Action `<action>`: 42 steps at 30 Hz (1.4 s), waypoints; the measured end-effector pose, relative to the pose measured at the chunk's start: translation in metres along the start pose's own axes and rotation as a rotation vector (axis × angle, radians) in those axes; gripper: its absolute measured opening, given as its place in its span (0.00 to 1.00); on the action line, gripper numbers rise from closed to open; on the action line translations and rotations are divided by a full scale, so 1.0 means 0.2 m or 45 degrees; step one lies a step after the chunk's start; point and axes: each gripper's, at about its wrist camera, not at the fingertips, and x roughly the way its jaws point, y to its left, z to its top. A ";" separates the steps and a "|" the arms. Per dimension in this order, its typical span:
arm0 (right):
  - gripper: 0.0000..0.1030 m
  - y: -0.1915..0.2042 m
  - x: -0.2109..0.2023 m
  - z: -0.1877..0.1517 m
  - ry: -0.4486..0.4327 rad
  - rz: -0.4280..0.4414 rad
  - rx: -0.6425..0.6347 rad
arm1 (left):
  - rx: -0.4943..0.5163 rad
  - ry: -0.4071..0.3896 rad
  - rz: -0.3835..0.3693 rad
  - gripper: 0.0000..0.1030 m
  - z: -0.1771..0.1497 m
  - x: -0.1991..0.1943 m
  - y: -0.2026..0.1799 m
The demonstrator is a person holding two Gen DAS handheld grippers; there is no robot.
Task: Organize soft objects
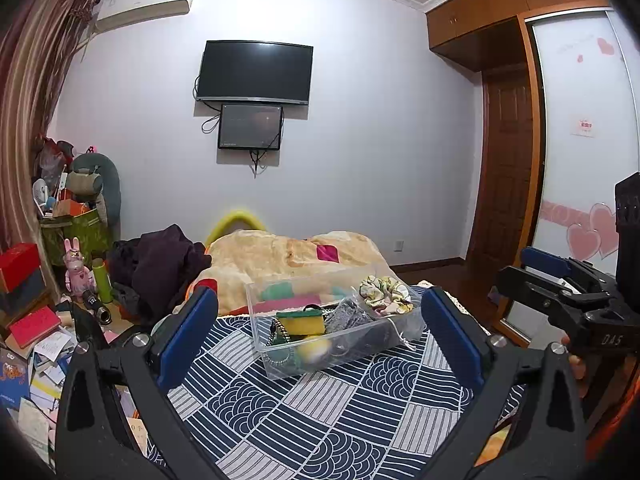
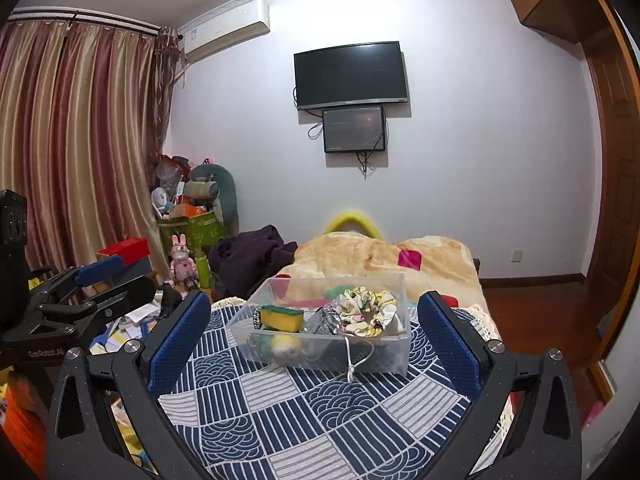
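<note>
A clear plastic box (image 1: 256, 320) (image 2: 396, 354) stands on a blue-and-white patterned cloth (image 1: 320, 412) (image 2: 312, 412). In it lie a yellow-green sponge (image 1: 300, 320) (image 2: 282, 317), a floral scrunchie (image 1: 384, 290) (image 2: 366, 308), a grey pouch (image 1: 346, 314) (image 2: 320, 322), a yellow plush ball (image 1: 316, 349) (image 2: 285, 345) and a dark chain (image 1: 280, 334). A white cord (image 2: 354, 358) hangs over its front wall. My left gripper (image 1: 320, 324) is open and empty, short of the box. My right gripper (image 2: 314, 328) is open and empty, also short of it. Each gripper shows at the edge of the other's view, the right one (image 1: 544, 270) and the left one (image 2: 108, 276).
A beige blanket (image 1: 288, 256) (image 2: 380, 256) and dark clothes (image 1: 160, 264) (image 2: 252, 256) lie on the bed behind the box. Books, papers and toys (image 1: 40, 340) (image 2: 132, 320) clutter the floor on the left. A wooden door and wardrobe (image 1: 508, 160) stand at the right.
</note>
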 end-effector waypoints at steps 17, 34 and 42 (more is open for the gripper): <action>1.00 0.00 0.00 0.01 -0.001 -0.003 -0.001 | 0.000 0.001 -0.002 1.00 0.00 0.00 0.00; 1.00 0.01 -0.02 0.00 0.009 -0.001 -0.009 | 0.008 0.013 -0.006 1.00 -0.02 0.00 -0.01; 1.00 0.01 -0.01 0.00 0.016 -0.005 0.004 | -0.004 0.016 0.000 1.00 -0.01 0.01 -0.01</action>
